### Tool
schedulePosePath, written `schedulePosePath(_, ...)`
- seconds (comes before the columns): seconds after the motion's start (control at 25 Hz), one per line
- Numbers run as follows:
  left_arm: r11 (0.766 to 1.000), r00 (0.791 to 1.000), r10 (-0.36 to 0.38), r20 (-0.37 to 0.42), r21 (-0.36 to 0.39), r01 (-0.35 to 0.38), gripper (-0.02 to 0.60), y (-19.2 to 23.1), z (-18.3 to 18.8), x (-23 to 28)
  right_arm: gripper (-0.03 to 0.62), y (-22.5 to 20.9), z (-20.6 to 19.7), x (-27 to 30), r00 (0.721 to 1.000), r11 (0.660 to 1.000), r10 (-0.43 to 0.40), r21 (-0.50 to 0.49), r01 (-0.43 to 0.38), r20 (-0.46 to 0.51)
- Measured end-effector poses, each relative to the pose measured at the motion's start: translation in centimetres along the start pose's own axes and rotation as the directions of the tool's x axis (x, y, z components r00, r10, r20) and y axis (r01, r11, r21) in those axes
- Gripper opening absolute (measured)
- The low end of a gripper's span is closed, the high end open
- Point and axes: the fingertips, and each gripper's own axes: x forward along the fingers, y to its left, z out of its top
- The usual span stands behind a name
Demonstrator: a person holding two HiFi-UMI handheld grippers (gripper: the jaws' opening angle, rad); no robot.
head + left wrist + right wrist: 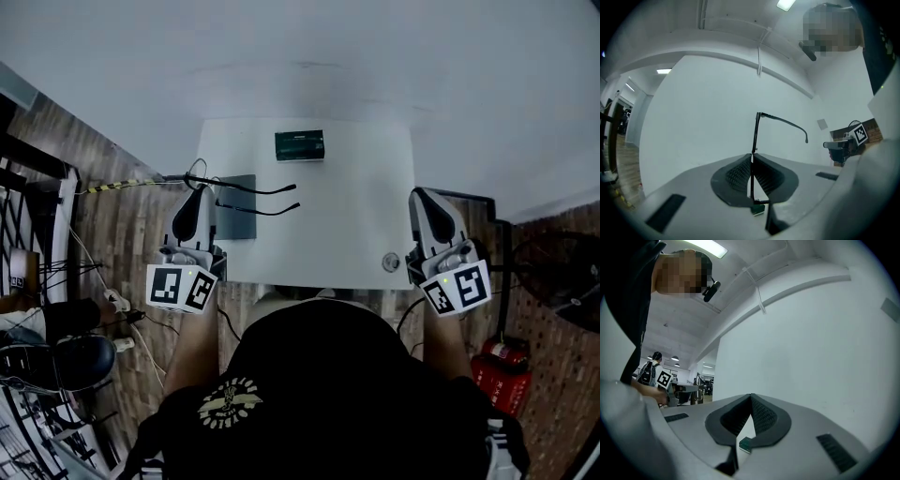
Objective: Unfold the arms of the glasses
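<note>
Pinching the front of a pair of thin black wire-framed glasses (754, 136), the dark ribbed pads (736, 173) of the left gripper (751, 157) are nearly together, with only the narrow rim between them. In the left gripper view the frame rises edge-on and upright out of the pads, and one slim arm reaches off to the right from its top, curving down at the tip, against a plain white wall (708, 117). In the head view the glasses (262, 191) stick out to the right of the left gripper (199, 192), both arms spread away from the front and roughly parallel, over a flat grey rectangular mat (242, 225) and the white rectangular table (347, 216).

The right gripper (751, 397) has its jaws fully together with nothing between them; in the head view the right gripper (422, 194) hangs at the table's right edge, well apart from the glasses.

A small dark green box (299, 145) sits near the table's far edge, and a small round pale disc (391, 262) lies near its front right corner. A red fire extinguisher (502, 361) stands on the wood-patterned floor (122, 225) to the right of the person in the black shirt (328, 394).
</note>
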Motion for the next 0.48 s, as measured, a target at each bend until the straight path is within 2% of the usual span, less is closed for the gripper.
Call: schedulePosePath(0.48, 0.999, 1.0, 0.022, -0.011, 0.037, -0.021, 0.018, -2.2, 0.3, -1.4, 0.0, -3.5, -0.8, -4.5, 0.998, 0.998, -0.057, -0.019, 0.056, -0.024)
